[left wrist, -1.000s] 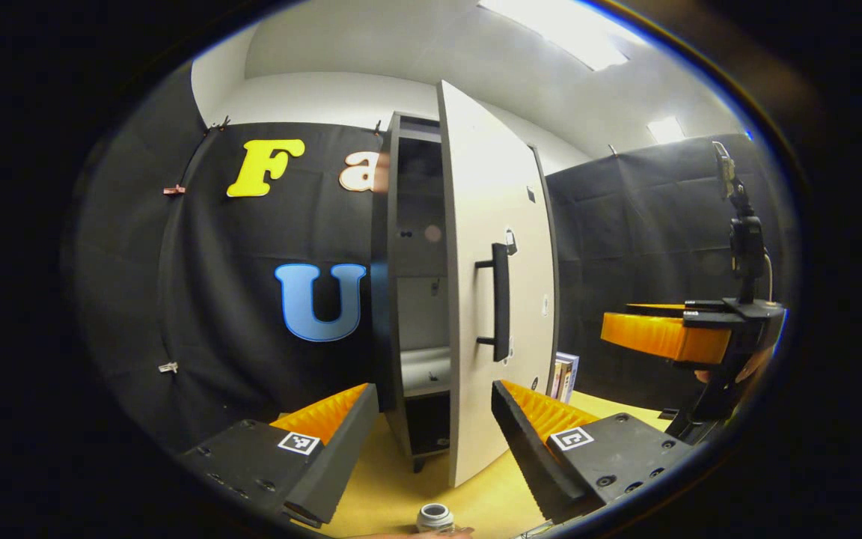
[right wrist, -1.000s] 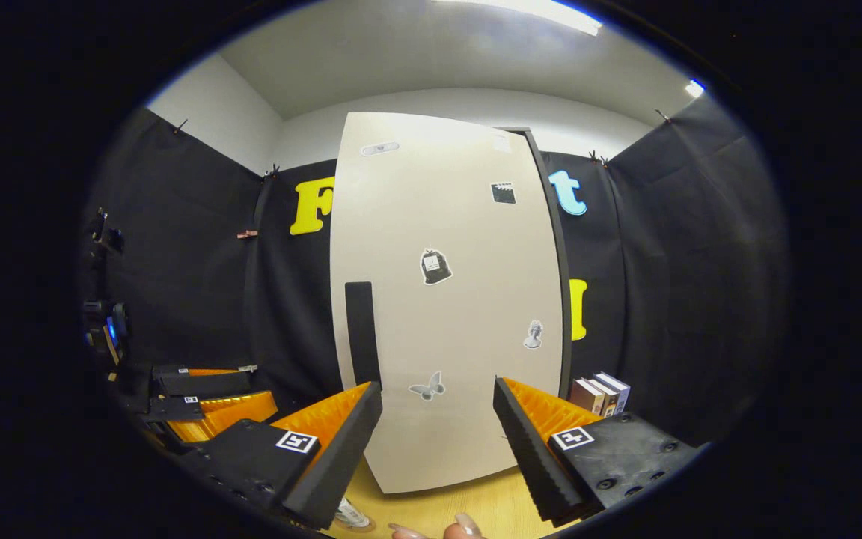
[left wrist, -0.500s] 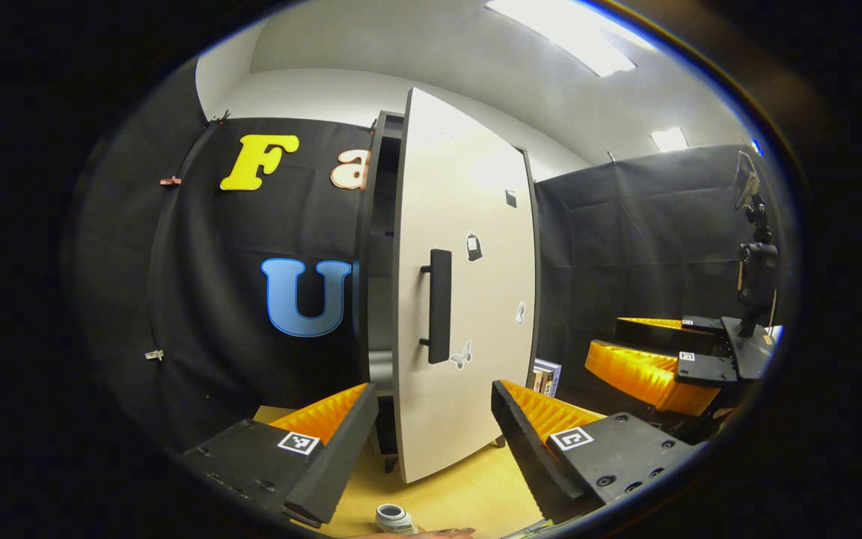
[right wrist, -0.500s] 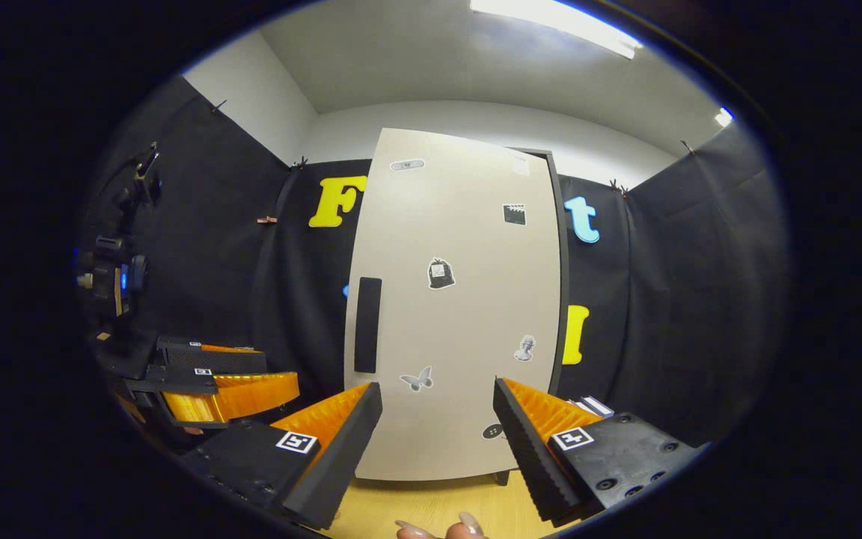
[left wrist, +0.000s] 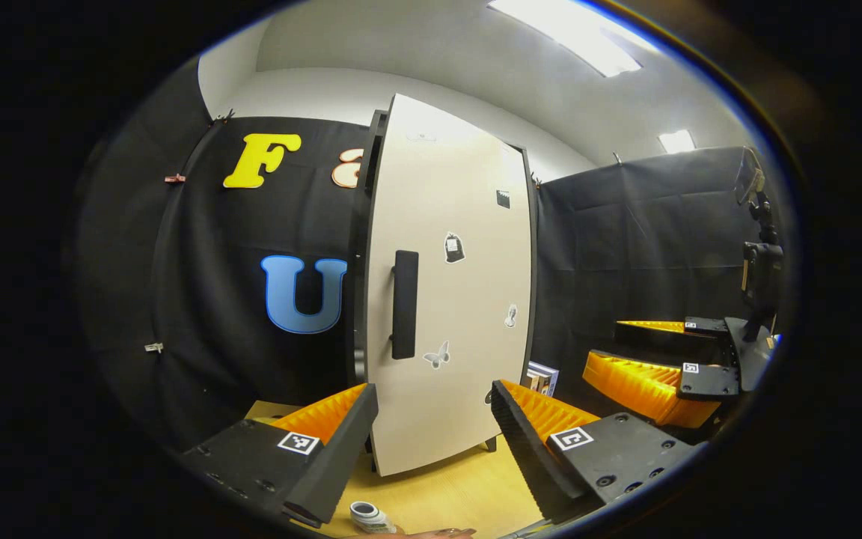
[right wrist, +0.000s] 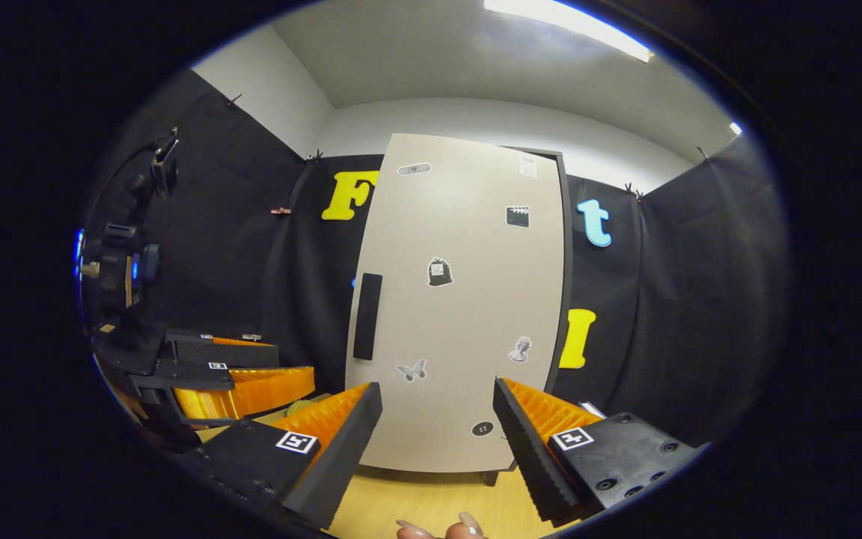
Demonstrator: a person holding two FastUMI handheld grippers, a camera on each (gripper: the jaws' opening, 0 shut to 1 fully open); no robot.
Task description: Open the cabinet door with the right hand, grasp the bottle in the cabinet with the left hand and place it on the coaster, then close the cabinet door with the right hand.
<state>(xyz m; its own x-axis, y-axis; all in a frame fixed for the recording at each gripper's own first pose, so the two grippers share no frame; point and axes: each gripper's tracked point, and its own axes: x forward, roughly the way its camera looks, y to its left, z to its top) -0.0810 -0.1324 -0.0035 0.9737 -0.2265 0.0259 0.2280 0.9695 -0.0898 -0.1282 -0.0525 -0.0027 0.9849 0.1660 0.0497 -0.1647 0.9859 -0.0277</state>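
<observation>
- L gripper (left wrist: pixel 435 427): jaws wide apart, nothing between them; the yellow tabletop (left wrist: pixel 446 494) and cabinet door (left wrist: pixel 450 299) show through the gap.
- R gripper (right wrist: pixel 438 427): jaws also wide apart, empty, pointed at the door front.
- Bottle (left wrist: pixel 368 516): in the left gripper view at the very bottom edge, on the tabletop, below and just inside the L gripper's left finger (left wrist: pixel 311 457); clear of both fingers, not touching. White cap end faces up toward the cam. Can't tell if it sits on a coaster – edge of view cuts it off.
- Cabinet door: looks nearly flush w/ the dark cabinet frame; only a thin dark strip shows along its handle side in the left gripper view. Black handle (left wrist: pixel 405 303) vertical, at the door's left part. Small stickers on the door face.
- R gripper also seen far right in the left gripper view (left wrist: pixel 659 359), well apart from door and bottle.
- Books (left wrist: pixel 542 376) stand just right of the cabinet base.
- Fingertips w/ nails (right wrist: pixel 438 530) at the bottom edge of the right gripper view.
</observation>
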